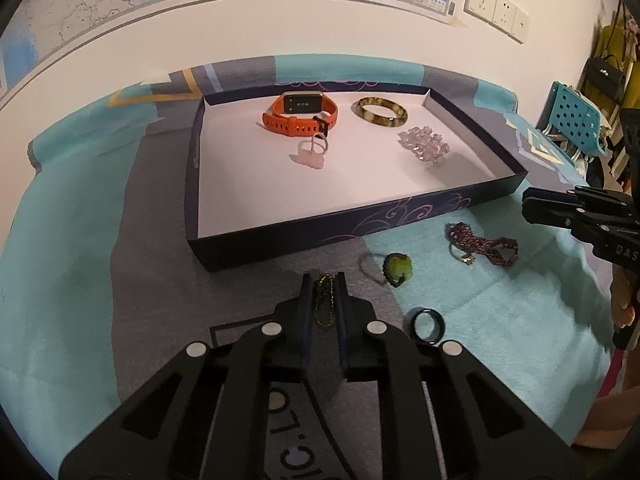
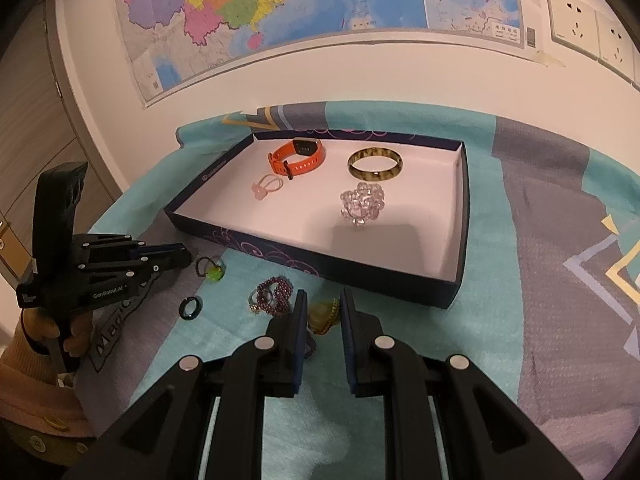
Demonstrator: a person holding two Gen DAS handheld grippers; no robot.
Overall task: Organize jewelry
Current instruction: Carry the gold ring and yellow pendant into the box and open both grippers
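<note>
My left gripper (image 1: 323, 277) is low over the cloth, shut on a dark gold bead chain (image 1: 324, 304) that runs between its fingers. A yellowish pendant piece (image 2: 322, 314) on a beaded cord fills the narrow gap of my right gripper (image 2: 323, 292), which is shut on it in front of the dark blue tray (image 2: 248, 242). The tray (image 1: 280, 236) holds an orange watch (image 1: 298, 120), an amber bangle (image 1: 380, 114), a clear bead bracelet (image 1: 424, 144) and a pink ring (image 1: 310, 154). In the left wrist view the right gripper (image 1: 526, 204) hovers above a maroon bracelet (image 1: 482, 246).
Loose on the teal and grey cloth lie a green bead bracelet (image 1: 396, 266), a black ring (image 1: 428, 326) and a small ring (image 1: 464, 258) by the maroon bracelet. A white wall with a map (image 2: 280, 12) stands close behind the tray. A teal chair (image 1: 576, 120) stands at the right.
</note>
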